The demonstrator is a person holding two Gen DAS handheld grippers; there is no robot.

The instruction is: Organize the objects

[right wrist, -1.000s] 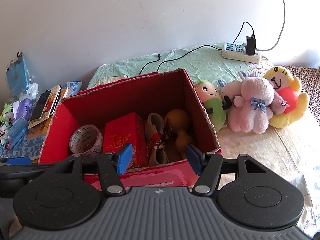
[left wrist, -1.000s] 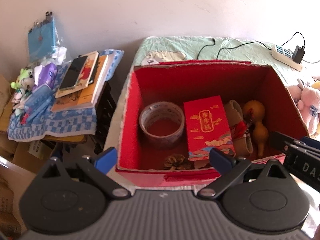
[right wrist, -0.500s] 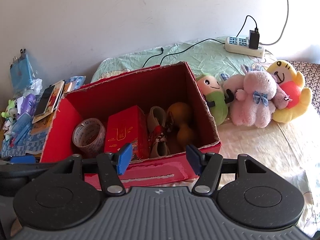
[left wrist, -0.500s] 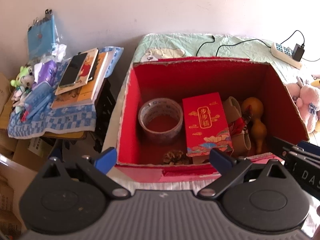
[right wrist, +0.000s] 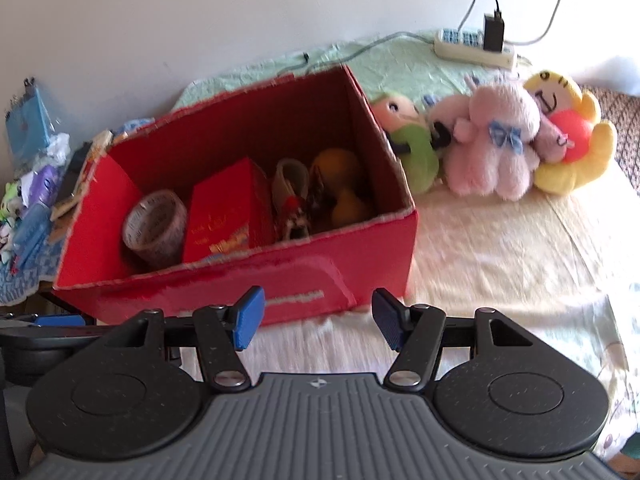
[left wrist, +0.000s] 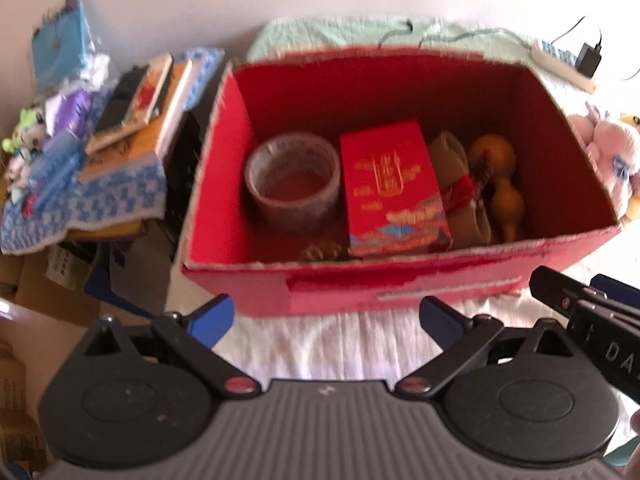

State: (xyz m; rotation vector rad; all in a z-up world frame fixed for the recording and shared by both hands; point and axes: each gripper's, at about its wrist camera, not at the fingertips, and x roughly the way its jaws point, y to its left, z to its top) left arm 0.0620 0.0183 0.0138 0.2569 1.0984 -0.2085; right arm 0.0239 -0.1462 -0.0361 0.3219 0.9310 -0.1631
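A red cardboard box (left wrist: pixel 400 292) (right wrist: pixel 240 280) stands open on the bed. Inside it lie a tape roll (left wrist: pixel 292 180) (right wrist: pixel 156 224), a red packet box (left wrist: pixel 392 192) (right wrist: pixel 228 212), a beige shoe (left wrist: pixel 460 184) (right wrist: pixel 290 184), a yellow gourd (left wrist: pixel 500 184) (right wrist: pixel 344 184) and a small pine cone (left wrist: pixel 320 250). My left gripper (left wrist: pixel 326 320) is open and empty, in front of the box's near wall. My right gripper (right wrist: pixel 316 320) is open and empty, also in front of the box; its body shows at the right edge of the left wrist view (left wrist: pixel 592 320).
Plush toys (right wrist: pixel 496 140) lean beside the box's right wall. A power strip (right wrist: pixel 472 46) with cables lies at the back. A side table (left wrist: pixel 92 184) with books, a phone and small items stands left of the box.
Both grippers have pulled back and up from the box. The box now sits farther away and more bedsheet shows in front of it. Its contents have not moved.
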